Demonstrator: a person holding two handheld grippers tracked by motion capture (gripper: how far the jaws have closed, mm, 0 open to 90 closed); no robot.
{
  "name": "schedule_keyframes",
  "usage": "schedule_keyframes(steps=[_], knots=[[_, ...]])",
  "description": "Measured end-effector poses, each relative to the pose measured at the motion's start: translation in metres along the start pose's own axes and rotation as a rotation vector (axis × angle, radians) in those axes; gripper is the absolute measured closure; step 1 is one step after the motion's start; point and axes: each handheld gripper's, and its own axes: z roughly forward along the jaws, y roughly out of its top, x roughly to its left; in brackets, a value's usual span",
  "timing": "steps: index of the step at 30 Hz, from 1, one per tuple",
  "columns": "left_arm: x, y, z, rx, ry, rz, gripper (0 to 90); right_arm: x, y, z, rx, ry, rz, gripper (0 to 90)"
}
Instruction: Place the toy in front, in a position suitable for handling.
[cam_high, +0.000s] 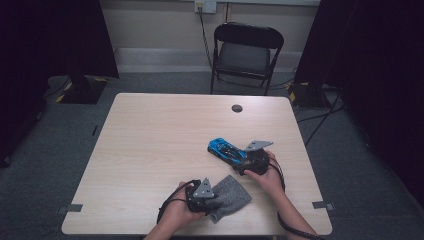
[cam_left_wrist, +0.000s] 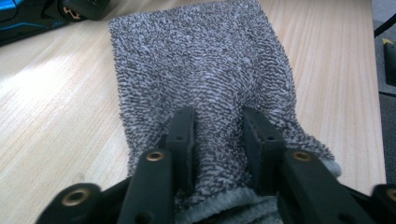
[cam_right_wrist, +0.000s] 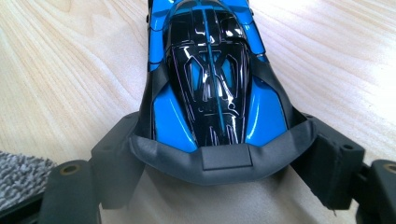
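At the left of the high view the left gripper (cam_high: 207, 192) lies low over the near part of the pale wooden table (cam_high: 150, 145), held in the person's left hand (cam_high: 177, 212), with its grey three-cornered plate on top. Its jaws are drawn in narrow and pinch the near edge of a grey terry cloth (cam_high: 232, 197); in the left gripper view the two black fingers (cam_left_wrist: 184, 135) press into the cloth (cam_left_wrist: 201, 70) from either side, with a ridge of the nap bunched up between them. The rest of the cloth lies flat on the wood, spread away from the gripper towards the far right, just short of the table's near edge. To the right and a little farther back, near the cloth but apart from it, a blue and black toy car (cam_high: 227, 150) stands on its wheels on the table, its nose pointing away to the far left. The right gripper (cam_high: 250, 159), in the person's right hand (cam_high: 270, 177), holds the car by its tail: in the right gripper view the jaws stand wide, one on each flank of the car (cam_right_wrist: 210, 79), their pads against the rear bodywork beside the dark spoiler. A corner of the cloth (cam_right_wrist: 21, 179) shows at the lower left there.
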Motion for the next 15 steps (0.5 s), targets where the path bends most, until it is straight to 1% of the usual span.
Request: schedule_keyframes(steps=[2, 3, 4, 6, 7, 8, 9, 10, 11, 12, 13, 14, 15], knots=[[0.001, 0.001, 0.000, 0.007, -0.002, -0.014, 70.0, 0.000, 0.000, 0.000, 0.000, 0.000, 0.000, 23.2], [0.002, 0.001, -0.001, 0.010, -0.003, -0.024, 72.1, 0.000, 0.000, 0.000, 0.000, 0.000, 0.000, 23.2], [0.003, 0.001, -0.001, 0.004, -0.003, -0.038, 73.4, 0.000, 0.000, 0.000, 0.000, 0.000, 0.000, 23.2], [0.003, 0.001, -0.002, 0.009, -0.005, -0.039, 74.3, 0.000, 0.000, 0.000, 0.000, 0.000, 0.000, 23.2], [0.005, 0.001, -0.002, 0.002, -0.012, -0.079, 75.6, 0.000, 0.000, 0.000, 0.000, 0.000, 0.000, 23.2], [0.006, 0.002, -0.003, 0.008, -0.016, -0.085, 76.2, 0.000, 0.000, 0.000, 0.000, 0.000, 0.000, 23.2], [0.006, 0.003, -0.004, 0.006, -0.019, -0.075, 76.5, 0.000, 0.000, 0.000, 0.000, 0.000, 0.001, 23.2], [0.006, 0.003, -0.004, 0.006, -0.019, -0.075, 76.6, 0.000, 0.000, 0.000, 0.000, 0.000, 0.001, 23.2], [0.008, 0.003, -0.006, -0.001, -0.016, -0.093, 76.7, 0.000, 0.000, 0.000, 0.000, 0.000, 0.000, 23.2], [0.008, 0.003, -0.006, -0.001, -0.016, -0.093, 76.8, 0.000, 0.000, 0.000, 0.000, 0.000, 0.000, 23.2], [0.010, 0.003, -0.010, 0.002, -0.008, -0.094, 76.8, 0.000, 0.000, 0.000, 0.000, 0.000, 0.001, 23.2], [0.010, 0.003, -0.010, 0.002, -0.008, -0.094, 76.9, 0.000, 0.000, 0.000, 0.000, 0.000, 0.001, 23.2], [0.012, 0.004, -0.014, -0.004, 0.006, -0.105, 77.0, 0.000, 0.000, 0.000, 0.000, 0.000, 0.000, 23.2]])
